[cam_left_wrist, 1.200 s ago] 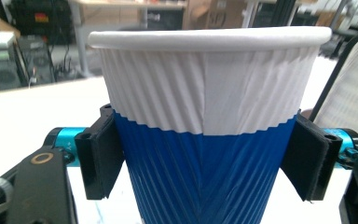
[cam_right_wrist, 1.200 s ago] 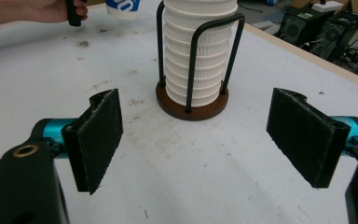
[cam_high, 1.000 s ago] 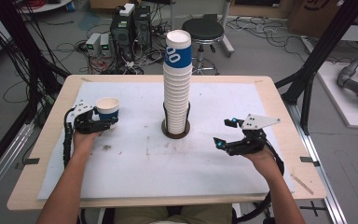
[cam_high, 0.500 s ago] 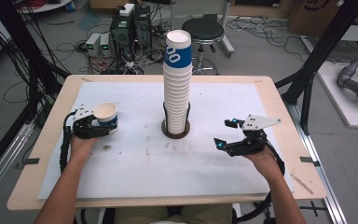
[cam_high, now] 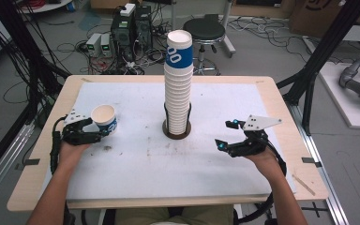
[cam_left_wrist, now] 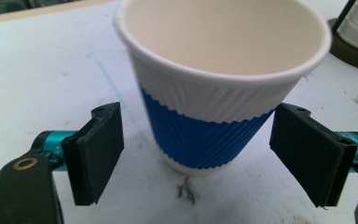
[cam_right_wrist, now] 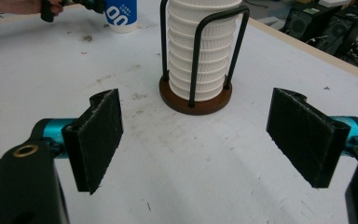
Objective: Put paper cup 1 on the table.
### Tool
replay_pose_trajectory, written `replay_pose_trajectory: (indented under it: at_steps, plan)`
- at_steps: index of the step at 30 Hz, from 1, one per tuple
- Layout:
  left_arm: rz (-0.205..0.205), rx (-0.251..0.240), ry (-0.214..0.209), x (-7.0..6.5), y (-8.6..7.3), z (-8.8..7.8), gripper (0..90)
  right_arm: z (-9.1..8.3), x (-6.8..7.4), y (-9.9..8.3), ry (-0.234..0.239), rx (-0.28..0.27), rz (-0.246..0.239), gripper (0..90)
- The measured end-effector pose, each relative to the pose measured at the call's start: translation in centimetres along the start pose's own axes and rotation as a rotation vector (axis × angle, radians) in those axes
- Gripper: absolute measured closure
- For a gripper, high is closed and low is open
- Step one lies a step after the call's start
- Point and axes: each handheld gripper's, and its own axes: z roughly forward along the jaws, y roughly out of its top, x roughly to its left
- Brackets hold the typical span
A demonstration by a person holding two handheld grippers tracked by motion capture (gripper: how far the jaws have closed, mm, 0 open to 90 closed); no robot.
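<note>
Just released, paper cup (cam_left_wrist: 221, 88) stands between left tool's (cam_left_wrist: 209, 154) widening pads, apparently clear.

Ribbed matt paper cup (cam_left_wrist: 214, 93) — rough foam-padded jaws.

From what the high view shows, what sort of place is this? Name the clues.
Probably a robotics lab or workshop: computers and tangled cables on the floor, a black metal frame around the table, and a stool.

The cup stack (cam_high: 177, 89) (tall, in its holder (cam_high: 176, 130)) blocks mid-table; bare table (cam_high: 136, 168) lies on both sides.
</note>
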Motion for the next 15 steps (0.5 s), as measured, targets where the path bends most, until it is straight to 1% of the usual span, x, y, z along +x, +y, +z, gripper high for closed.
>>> replay_pose_trajectory:
  at_steps: [2, 4, 5, 6, 8, 10, 11, 12, 13, 15]
  plan:
    - [-0.005, 0.003, 0.002, 0.0, 0.0, -0.8, 17.6, 0.0, 0.0, 0.0, -0.002, 0.003, 0.002, 18.8]
    - [-0.023, 0.020, 0.035, 0.1, -0.1, -1.4, 17.6, 0.0, 0.0, 0.0, 0.000, 0.002, -0.001, 18.8]
    - [-0.031, 0.020, 0.046, 0.2, -0.2, -1.7, 17.6, 0.0, 0.0, 0.0, 0.000, 0.002, 0.000, 18.8]
    - [-0.034, 0.020, 0.048, 0.3, -0.2, -1.9, 17.6, 0.0, 0.0, 0.0, 0.001, 0.001, 0.001, 18.8]
    - [-0.033, -0.002, 0.052, 0.3, -0.1, -2.5, 17.6, 0.1, 0.1, 0.0, 0.004, 0.002, 0.001, 18.8]
    - [-0.043, -0.051, 0.056, 0.3, 0.2, -3.2, 17.6, 0.0, 0.1, 0.0, 0.001, 0.002, 0.001, 18.8]
    - [-0.040, -0.074, 0.053, 0.2, 0.4, -3.5, 17.6, 0.0, 0.0, 0.0, 0.001, 0.003, -0.001, 18.8]
    - [-0.043, -0.109, 0.047, 0.1, 0.7, -3.9, 17.6, 0.0, 0.0, 0.0, 0.001, 0.000, 0.002, 18.8]
    - [-0.051, -0.151, 0.032, -0.1, 1.0, -4.2, 17.6, 0.0, 0.0, 0.0, -0.001, 0.000, 0.002, 18.8]
    - [-0.040, -0.238, -0.009, -0.9, 1.8, -4.9, 17.6, 0.0, 0.0, 0.0, -0.004, 0.002, 0.004, 18.8]
